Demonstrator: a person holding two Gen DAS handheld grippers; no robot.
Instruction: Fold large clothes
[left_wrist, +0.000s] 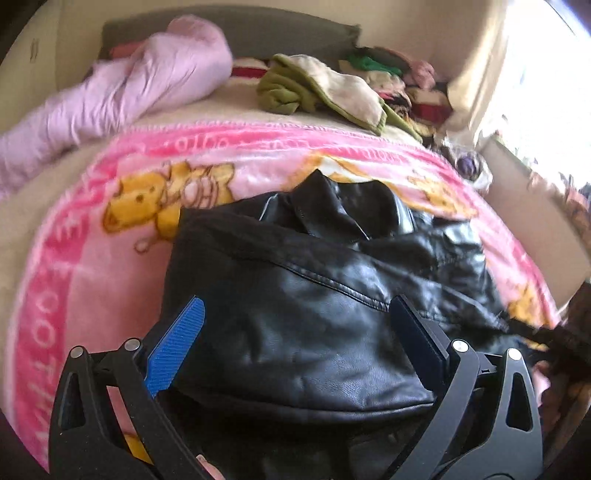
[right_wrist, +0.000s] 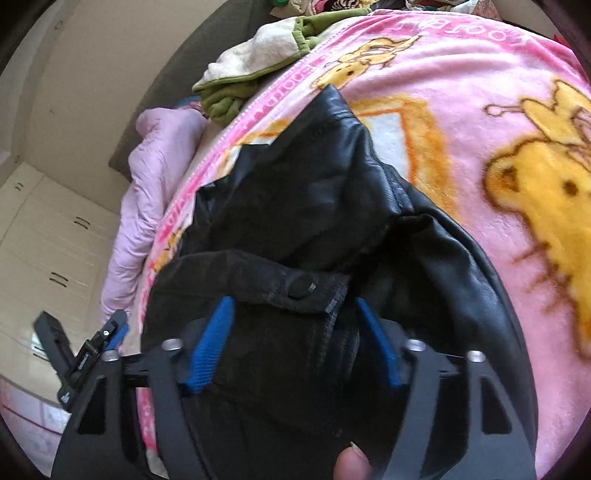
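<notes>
A black leather jacket (left_wrist: 314, 295) lies crumpled on a pink cartoon blanket (left_wrist: 92, 277). My left gripper (left_wrist: 297, 300) hovers over its near part, open wide, with nothing pinched between the blue pads (left_wrist: 177, 343). In the right wrist view the jacket (right_wrist: 314, 184) stretches away, collar end far. My right gripper (right_wrist: 293, 301) sits low on a folded flap with a snap button (right_wrist: 301, 286). Jacket cloth lies between its blue fingers (right_wrist: 216, 336), but a dark gap shows by the right pad, so the jaws stand partly open. The left gripper (right_wrist: 92, 350) shows at the lower left.
A lilac quilt (left_wrist: 129, 92) lies bunched at the far left of the bed. A green and cream garment (left_wrist: 325, 92) and a heap of mixed clothes (left_wrist: 406, 85) sit at the back. White cupboards (right_wrist: 48, 240) stand beside the bed. A bright window (left_wrist: 546, 74) is at the right.
</notes>
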